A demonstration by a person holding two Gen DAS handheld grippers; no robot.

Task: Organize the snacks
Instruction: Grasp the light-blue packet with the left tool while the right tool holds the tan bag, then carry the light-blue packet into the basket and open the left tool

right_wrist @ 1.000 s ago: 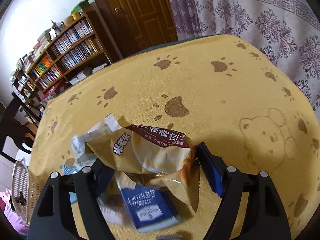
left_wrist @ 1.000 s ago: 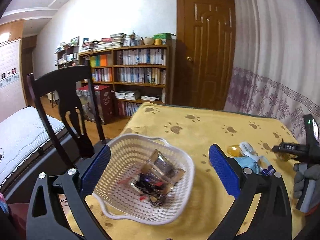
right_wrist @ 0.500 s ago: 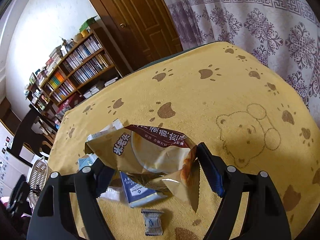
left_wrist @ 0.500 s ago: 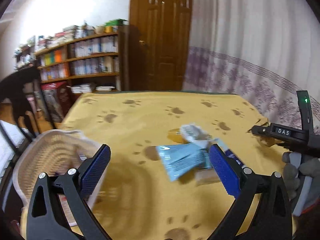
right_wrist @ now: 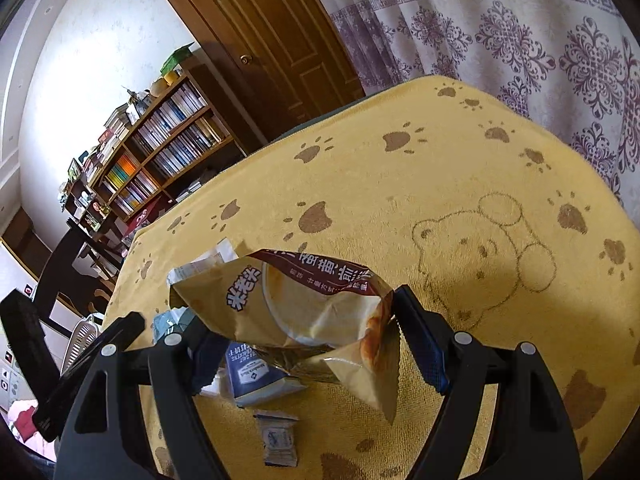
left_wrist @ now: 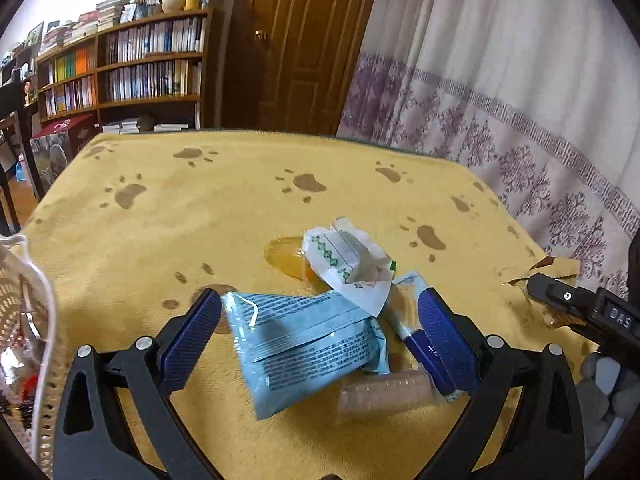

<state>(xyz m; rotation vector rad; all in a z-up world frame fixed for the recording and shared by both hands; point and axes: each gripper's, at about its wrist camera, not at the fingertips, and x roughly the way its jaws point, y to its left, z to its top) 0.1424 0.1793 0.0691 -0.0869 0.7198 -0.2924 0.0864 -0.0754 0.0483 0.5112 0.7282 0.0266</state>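
— What are your left tongs (left_wrist: 320,332) doing?

— They are hanging spread wide over the snack pile, gripping nothing. A pale blue packet (left_wrist: 308,344) is lying between the two blue pads, touching neither as far as I can tell. A white wrapper with green print (left_wrist: 344,260) is resting on its far end, and a dark blue box (left_wrist: 420,340) is mostly sitting behind my right pad. Something clear and ribbed (left_wrist: 384,394) is showing under the packet, but I am struggling to make out what it is.

— And the basket?

— Only a slice of the white basket (left_wrist: 24,320) is showing at the left border, cut off by the frame.

— The right side?

— My right tongs (right_wrist: 308,340) are clamping a tan and maroon snack bag (right_wrist: 304,304), lifted above the yellow paw-print table (right_wrist: 400,184). The bag is covering most of the pile beneath it. I am seeing part of the blue box (right_wrist: 256,376) under it and a small square sachet (right_wrist: 278,442) lying alone nearer to me. From the left camera, only a torn tan corner of that bag (left_wrist: 556,270) is peeking past the other tool.
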